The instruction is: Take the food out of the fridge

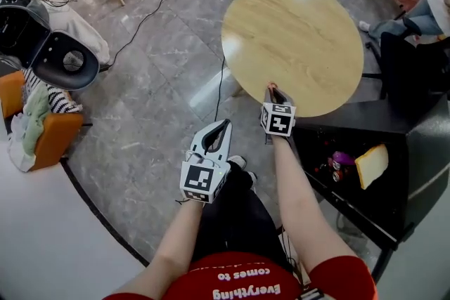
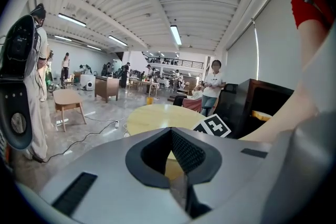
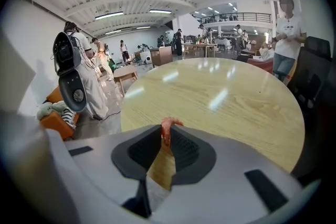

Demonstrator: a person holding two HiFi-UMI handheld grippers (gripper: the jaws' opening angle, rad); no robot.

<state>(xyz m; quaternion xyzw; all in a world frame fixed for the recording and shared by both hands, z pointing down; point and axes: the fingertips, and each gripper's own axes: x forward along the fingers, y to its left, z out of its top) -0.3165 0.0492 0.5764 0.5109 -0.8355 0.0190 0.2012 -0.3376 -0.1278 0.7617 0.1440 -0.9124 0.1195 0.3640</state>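
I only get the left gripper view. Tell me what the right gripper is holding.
Observer: The right gripper is shut on a small pink piece of food.
Operator: Say where it is.
Observer: In the head view it is at the near edge of the round table.
Operator: List what's in the fridge.
Observer: The fridge stands open. A bread slice lies inside, with small items beside it that I can't identify.
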